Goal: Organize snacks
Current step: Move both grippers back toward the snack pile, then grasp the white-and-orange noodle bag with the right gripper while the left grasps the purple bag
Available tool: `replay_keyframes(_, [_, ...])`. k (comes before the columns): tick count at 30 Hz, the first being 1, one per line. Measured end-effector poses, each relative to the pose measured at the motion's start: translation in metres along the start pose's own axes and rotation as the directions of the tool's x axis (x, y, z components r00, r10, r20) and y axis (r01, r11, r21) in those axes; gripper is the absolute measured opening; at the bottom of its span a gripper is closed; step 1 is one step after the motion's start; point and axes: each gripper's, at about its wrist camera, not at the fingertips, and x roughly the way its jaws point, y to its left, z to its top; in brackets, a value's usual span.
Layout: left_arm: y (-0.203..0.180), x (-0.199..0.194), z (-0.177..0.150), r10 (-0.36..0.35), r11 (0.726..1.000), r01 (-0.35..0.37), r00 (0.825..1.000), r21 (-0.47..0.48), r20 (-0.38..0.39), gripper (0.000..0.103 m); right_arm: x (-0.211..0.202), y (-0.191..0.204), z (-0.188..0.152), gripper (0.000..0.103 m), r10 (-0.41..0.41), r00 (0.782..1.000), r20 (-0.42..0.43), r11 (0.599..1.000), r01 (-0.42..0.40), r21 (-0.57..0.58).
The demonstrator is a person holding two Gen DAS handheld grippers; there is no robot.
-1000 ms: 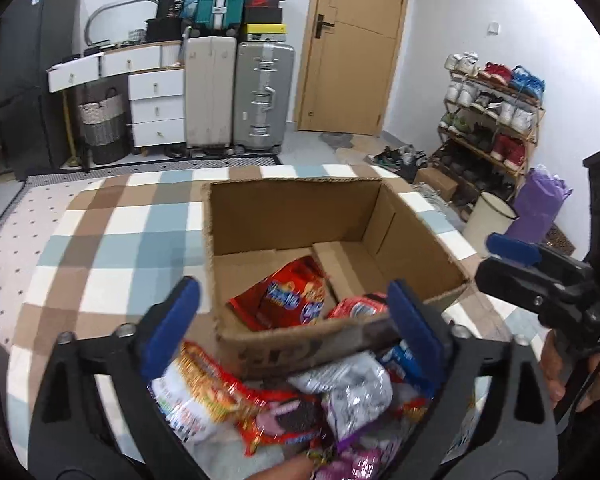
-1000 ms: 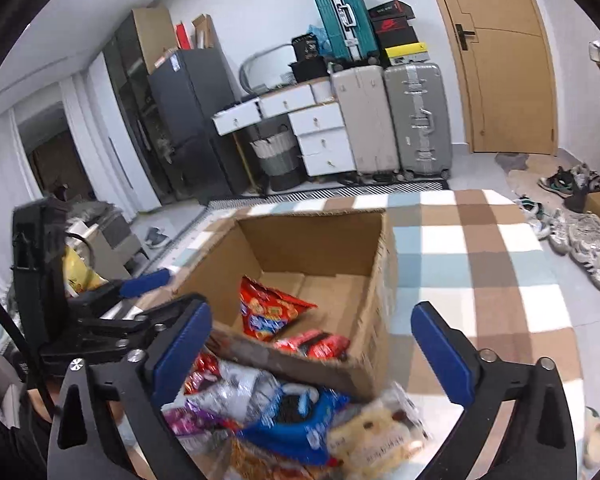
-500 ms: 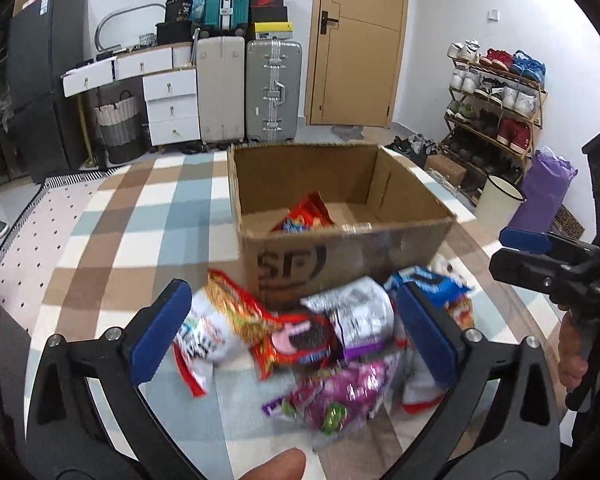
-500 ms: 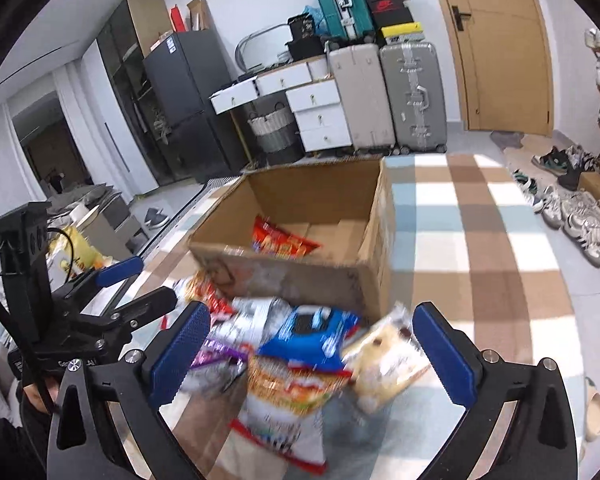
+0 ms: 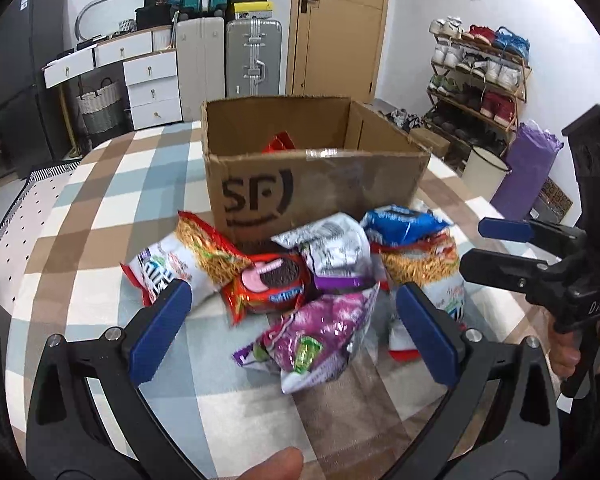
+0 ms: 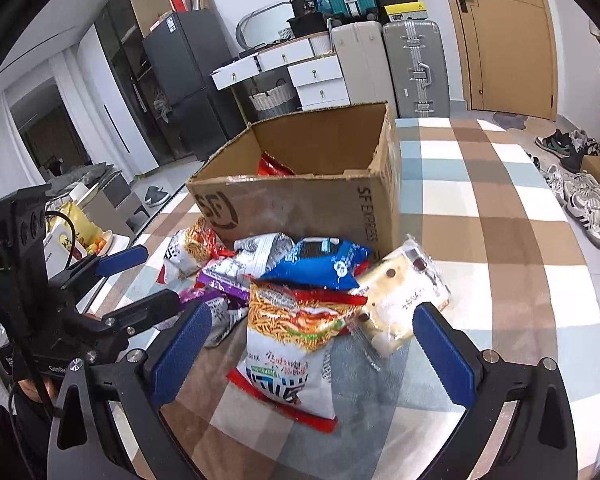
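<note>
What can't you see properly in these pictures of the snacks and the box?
- Cardboard box contents: both views, the front wall hides all but a red packet.
- Silver packet, right wrist view: the blue packet overlaps it.
- Noodle packet, left wrist view: its lower end sits behind the left tongs.

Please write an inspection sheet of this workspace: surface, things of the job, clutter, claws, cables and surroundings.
Surface: checked cloth on the table.
Job's things: open cardboard box holds a red packet; snack pile in front includes purple bag, blue bag, noodle bag.
Clutter: nothing seen.
Claws: left claw open, empty; right claw open, empty.
Cables: black cable on the left claw's handle.
Surroundings: suitcases, drawers, door, shoe rack.
</note>
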Motion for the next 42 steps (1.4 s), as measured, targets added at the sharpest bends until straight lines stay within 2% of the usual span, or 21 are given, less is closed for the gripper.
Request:
replay_keyframes(7, [0.003, 0.016, -0.010, 0.000, 1.000, -0.001, 0.999, -0.016, -0.048, 0.102, 0.009, -0.001, -0.007, 0.102, -0.013, 1.000, -0.029, 1.000, 0.013, 0.000])
replay_keyframes(14, [0.007, 0.032, -0.017, -0.002, 0.999, -0.001, 0.996, -0.036, -0.092, 0.102, 0.024, 0.000, -0.013, 0.101, 0.015, 0.998, -0.064, 1.000, -0.014, 0.009])
replay_keyframes(21, [0.014, 0.043, -0.022, -0.008, 0.998, 0.002, 0.994, -0.056, -0.113, 0.102, 0.039, 0.004, -0.019, 0.090, 0.034, 0.995, -0.096, 0.999, -0.032, 0.013])
replay_keyframes(28, [0.015, 0.049, -0.023, -0.017, 0.999, 0.011, 0.992, -0.050, -0.129, 0.101, 0.045, 0.005, -0.022, 0.086, 0.050, 0.993, -0.107, 0.999, -0.048, 0.018])
replay_keyframes(34, [0.014, 0.052, -0.025, -0.053, 0.998, 0.046, 0.989, -0.048, -0.141, 0.086, 0.047, 0.005, -0.023, 0.080, 0.062, 0.992, -0.111, 0.998, -0.060, 0.021])
replay_keyframes(36, [0.012, 0.053, -0.025, -0.063, 0.997, 0.057, 0.988, -0.046, -0.141, 0.077, 0.049, 0.007, -0.024, 0.077, 0.072, 0.991, -0.117, 0.997, -0.070, 0.016])
replay_keyframes(42, [0.012, 0.051, -0.025, -0.094, 0.995, 0.089, 0.988, -0.051, -0.120, 0.063, 0.054, 0.009, -0.026, 0.077, 0.084, 0.988, -0.128, 0.996, -0.082, 0.018])
